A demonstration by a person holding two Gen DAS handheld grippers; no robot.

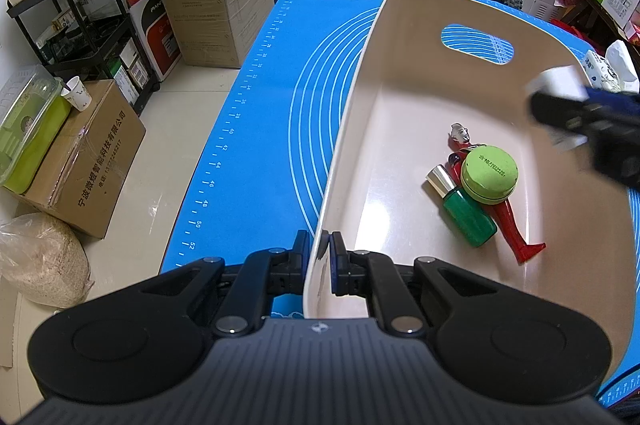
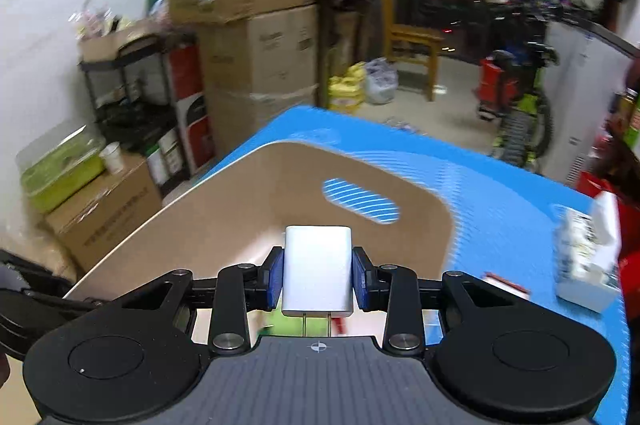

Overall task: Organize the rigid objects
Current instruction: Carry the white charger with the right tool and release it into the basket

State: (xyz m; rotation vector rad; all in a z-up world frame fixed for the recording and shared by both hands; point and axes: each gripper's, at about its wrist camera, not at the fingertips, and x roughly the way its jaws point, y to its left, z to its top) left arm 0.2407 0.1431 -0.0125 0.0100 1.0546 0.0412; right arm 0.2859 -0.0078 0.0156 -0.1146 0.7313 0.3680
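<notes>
Our right hand-held gripper [image 2: 318, 279] is clamped on a white charger [image 2: 318, 271], its two blue pads pressing the charger's flat sides and the metal prongs pointing back toward the camera, so the charger's long axis runs forward along the fingers. Straight ahead and below lies the beige bin [image 2: 420, 201] on the blue worktop [image 2: 500, 193]; we judge the drop turns on this, the charger sitting above the bin's open interior, near its right wall as the left view shows it. Our left hand-held gripper [image 1: 319, 257] pinches the bin's near-left rim, one pad outside and one inside, steadying it. Inside the bin, toward the right hand, lie a green tin [image 1: 489, 177], a green bottle [image 1: 466, 213] and a red figure [image 1: 514, 233], touching one another.
</notes>
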